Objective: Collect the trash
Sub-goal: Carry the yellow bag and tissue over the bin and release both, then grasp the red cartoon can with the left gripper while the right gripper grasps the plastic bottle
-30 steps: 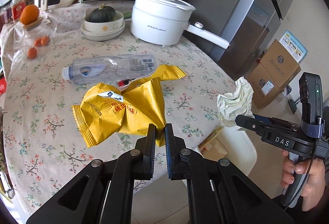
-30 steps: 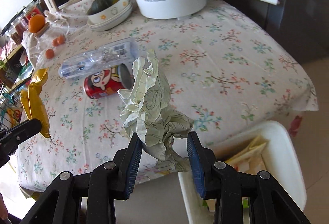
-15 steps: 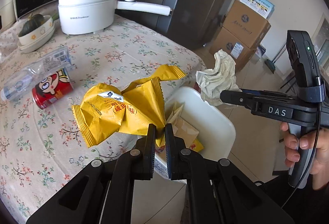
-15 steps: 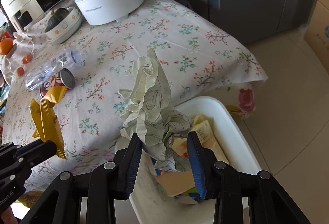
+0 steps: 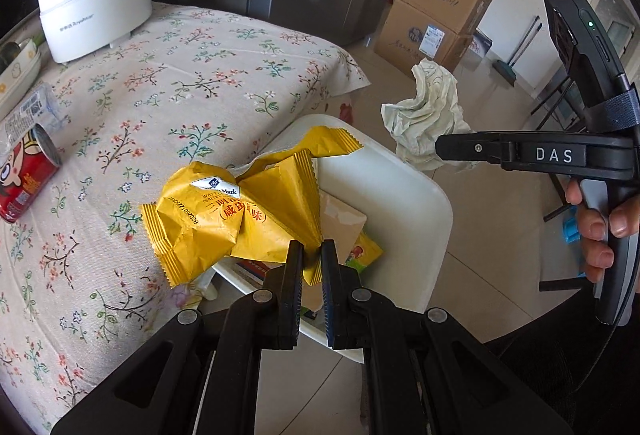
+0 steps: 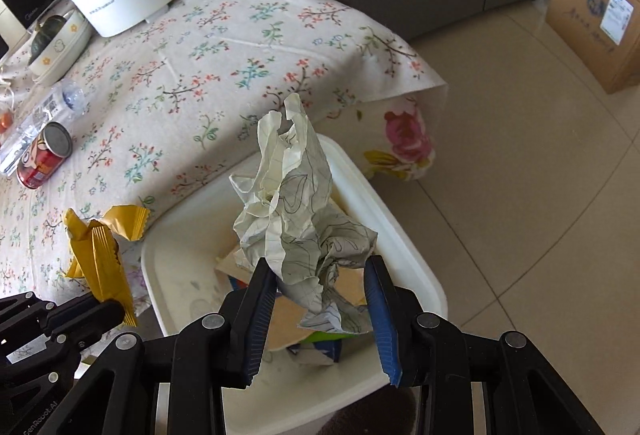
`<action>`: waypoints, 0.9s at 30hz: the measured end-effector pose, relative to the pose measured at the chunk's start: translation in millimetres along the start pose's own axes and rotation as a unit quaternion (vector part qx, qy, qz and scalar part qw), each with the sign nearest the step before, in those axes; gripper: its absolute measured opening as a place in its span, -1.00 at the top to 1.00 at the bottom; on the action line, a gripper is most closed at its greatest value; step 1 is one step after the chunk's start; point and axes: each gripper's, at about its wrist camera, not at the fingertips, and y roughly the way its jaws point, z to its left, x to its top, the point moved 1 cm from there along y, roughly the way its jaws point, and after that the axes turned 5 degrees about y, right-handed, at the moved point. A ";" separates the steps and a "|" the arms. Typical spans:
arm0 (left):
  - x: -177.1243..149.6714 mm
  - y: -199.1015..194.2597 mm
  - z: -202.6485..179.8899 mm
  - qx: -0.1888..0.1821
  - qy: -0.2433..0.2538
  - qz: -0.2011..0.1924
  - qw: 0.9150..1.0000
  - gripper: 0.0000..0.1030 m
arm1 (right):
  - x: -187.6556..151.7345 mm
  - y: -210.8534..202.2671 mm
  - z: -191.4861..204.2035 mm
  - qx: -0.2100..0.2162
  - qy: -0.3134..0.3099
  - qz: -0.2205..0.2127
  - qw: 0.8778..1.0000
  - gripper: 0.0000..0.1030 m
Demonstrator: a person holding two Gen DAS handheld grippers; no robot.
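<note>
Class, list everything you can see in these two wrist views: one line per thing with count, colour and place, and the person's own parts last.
Snack wrapper: 1, yellow, held over the bin's table-side edge.
Crumpled paper: 1, white with drawn lines, held above the bin.
Bin: 1, white, on the floor beside the table, with trash inside.
Tablecloth: 1, beige floral, covering the table.
Can: 1, red, lying on the table.
Plastic bottle: 1, clear, lying beside the can.
Pot: 1, white, on the table's far side.
Bowl: 1, white, next to the pot.
Cardboard boxes: 2, brown, stacked on the floor.
Left hand-held gripper: 1, black, pinching the wrapper.
Right hand-held gripper: 1, black, clamping the paper.
Hand: 1, on the right gripper's handle.
</note>
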 end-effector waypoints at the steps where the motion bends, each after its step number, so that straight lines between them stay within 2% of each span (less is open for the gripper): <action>1: -0.1 2.2 -1.2 0.000 0.002 0.001 1.000 0.82 | -0.7 1.0 -3.1 -0.003 0.002 0.002 1.000 0.21; 6: -1.0 9.2 -3.9 -0.013 0.007 0.013 1.000 0.79 | -3.6 5.0 -14.3 -0.015 0.012 0.011 1.000 0.20; 8: -0.5 10.4 -2.0 -0.004 0.008 0.021 1.000 0.65 | -4.5 5.7 -17.0 -0.019 0.014 0.013 1.000 0.20; 10: -1.3 5.6 1.2 0.010 0.009 0.019 1.000 0.04 | -5.6 6.7 -16.6 -0.022 0.013 0.015 1.000 0.20; 12: -2.0 -4.6 7.8 0.027 0.002 0.006 1.000 -0.32 | -6.9 8.9 -15.5 -0.025 0.011 0.019 0.999 0.20; 13: -2.1 -10.3 12.2 0.032 -0.004 0.000 0.999 -0.39 | -7.3 10.2 -14.2 -0.025 0.009 0.022 0.999 0.20; 17: -6.0 -32.9 34.6 0.052 -0.031 -0.011 0.998 -0.43 | -7.5 16.3 -5.5 -0.020 0.004 0.035 0.999 0.11; 23: -18.2 -62.2 79.1 0.079 -0.091 -0.023 0.992 -0.46 | -1.3 15.7 18.1 -0.003 0.001 0.034 0.999 -0.36; 27: -28.7 -81.2 106.0 0.100 -0.129 -0.037 0.986 -0.50 | 5.0 15.8 45.9 -0.012 -0.028 0.025 0.999 -0.48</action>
